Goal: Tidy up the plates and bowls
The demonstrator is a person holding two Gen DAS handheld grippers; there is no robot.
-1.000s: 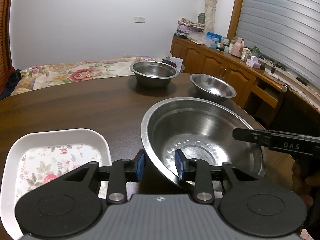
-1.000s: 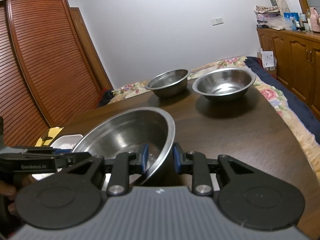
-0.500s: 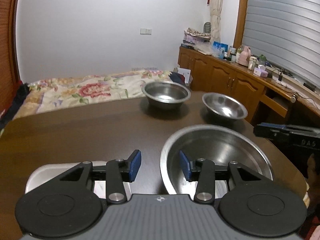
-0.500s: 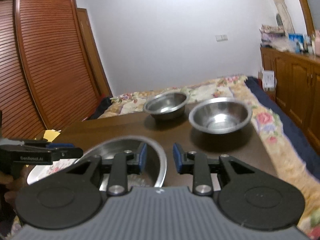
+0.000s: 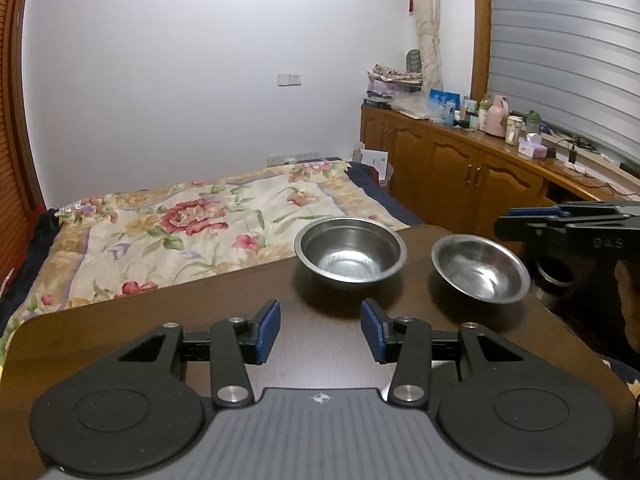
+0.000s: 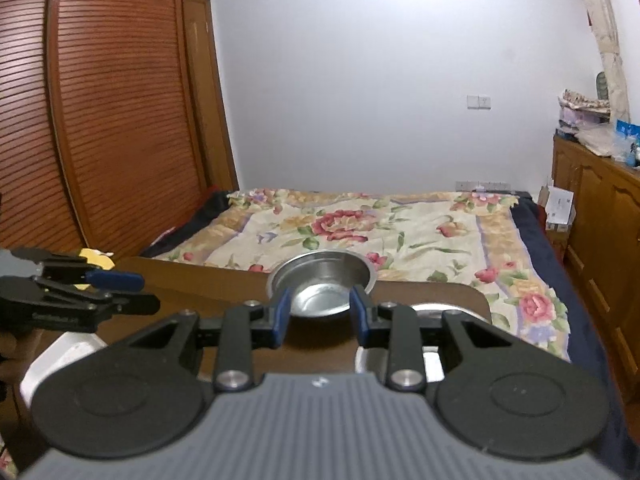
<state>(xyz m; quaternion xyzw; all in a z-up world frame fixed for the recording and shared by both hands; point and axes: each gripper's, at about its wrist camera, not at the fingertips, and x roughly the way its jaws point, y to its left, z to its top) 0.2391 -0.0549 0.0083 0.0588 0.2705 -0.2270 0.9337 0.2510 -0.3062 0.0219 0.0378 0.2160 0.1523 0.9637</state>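
Two steel bowls stand at the far end of the dark wooden table (image 5: 168,320): a deeper bowl (image 5: 350,250) and, to its right, a shallower bowl (image 5: 480,268). My left gripper (image 5: 320,330) hovers above the table short of them, open and holding nothing. In the right wrist view my right gripper (image 6: 320,314) is also open and empty; the deeper bowl (image 6: 322,284) shows through its gap, well beyond the tips. The shallower bowl (image 6: 436,310) is mostly hidden behind the right finger. A white plate (image 6: 68,348) shows at lower left. The large bowl is out of view.
A bed with a floral cover (image 5: 200,224) lies just past the table's far edge. A wooden cabinet (image 5: 460,168) with bottles and boxes runs along the right wall. A slatted wooden wardrobe (image 6: 100,120) stands on the left. Each gripper shows at the edge of the other's view.
Both grippers have risen and drawn back from the large steel bowl, which has dropped out of view with the floral plate. The left gripper's fingers have spread wider.
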